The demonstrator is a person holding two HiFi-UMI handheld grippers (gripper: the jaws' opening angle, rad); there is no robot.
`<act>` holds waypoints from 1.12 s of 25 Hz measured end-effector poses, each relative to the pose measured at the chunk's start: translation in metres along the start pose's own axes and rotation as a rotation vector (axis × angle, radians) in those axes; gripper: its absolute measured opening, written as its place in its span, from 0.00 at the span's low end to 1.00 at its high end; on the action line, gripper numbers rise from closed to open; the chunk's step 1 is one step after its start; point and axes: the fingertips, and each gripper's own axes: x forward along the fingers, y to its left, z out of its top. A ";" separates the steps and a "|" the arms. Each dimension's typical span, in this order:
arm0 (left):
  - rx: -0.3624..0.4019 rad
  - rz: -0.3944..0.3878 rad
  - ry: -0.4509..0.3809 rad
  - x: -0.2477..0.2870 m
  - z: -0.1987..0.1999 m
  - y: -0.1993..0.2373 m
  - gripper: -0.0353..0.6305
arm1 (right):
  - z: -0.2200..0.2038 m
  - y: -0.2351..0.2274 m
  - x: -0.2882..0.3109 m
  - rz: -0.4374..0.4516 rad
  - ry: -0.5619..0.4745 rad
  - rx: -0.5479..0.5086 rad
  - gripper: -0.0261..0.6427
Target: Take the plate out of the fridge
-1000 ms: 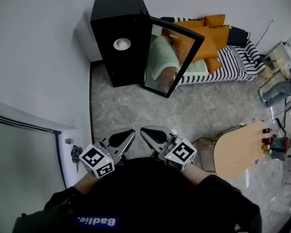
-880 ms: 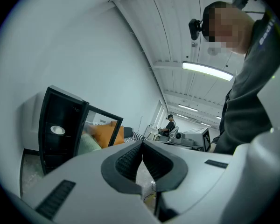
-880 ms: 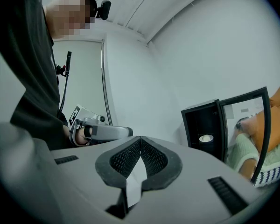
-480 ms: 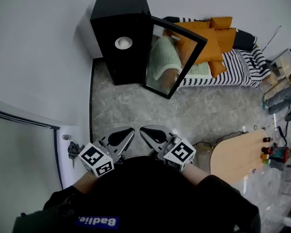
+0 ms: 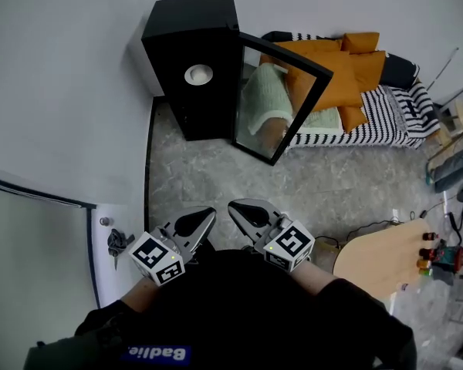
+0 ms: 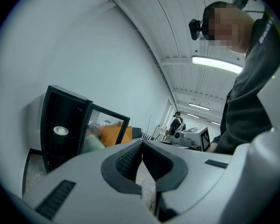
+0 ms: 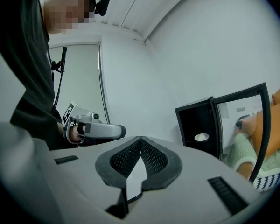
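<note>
A black fridge [image 5: 191, 29] stands against the far wall with its glass door [image 5: 276, 99] swung open to the right. Inside, a white plate [image 5: 198, 74] rests on a shelf; the plate [image 6: 60, 130] also shows in the left gripper view, and the plate [image 7: 201, 137] in the right gripper view. My left gripper [image 5: 203, 215] and right gripper [image 5: 233, 207] are held close to my chest, side by side, far from the fridge. Both are shut with nothing between their jaws.
A bed [image 5: 370, 106] with orange cushions and a striped cover lies right of the fridge. A round wooden table [image 5: 378, 257] with small bottles is at the right. A white wall [image 5: 54, 114] and a door frame [image 5: 92, 245] run along the left. Grey floor [image 5: 216, 176] lies between me and the fridge.
The view has shifted slightly; the fridge sits a little lower and nearer in the frame. Both grippers stay shut in front of my chest.
</note>
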 end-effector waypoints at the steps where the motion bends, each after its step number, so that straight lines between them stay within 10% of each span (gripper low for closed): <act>1: 0.011 -0.002 0.000 0.004 0.003 0.006 0.06 | 0.001 -0.005 0.005 -0.003 0.010 0.001 0.06; 20: 0.029 -0.178 0.041 0.056 0.104 0.283 0.06 | 0.060 -0.156 0.214 -0.270 0.049 0.006 0.06; 28: 0.000 -0.181 0.055 0.090 0.118 0.325 0.06 | 0.080 -0.196 0.239 -0.273 0.044 -0.008 0.06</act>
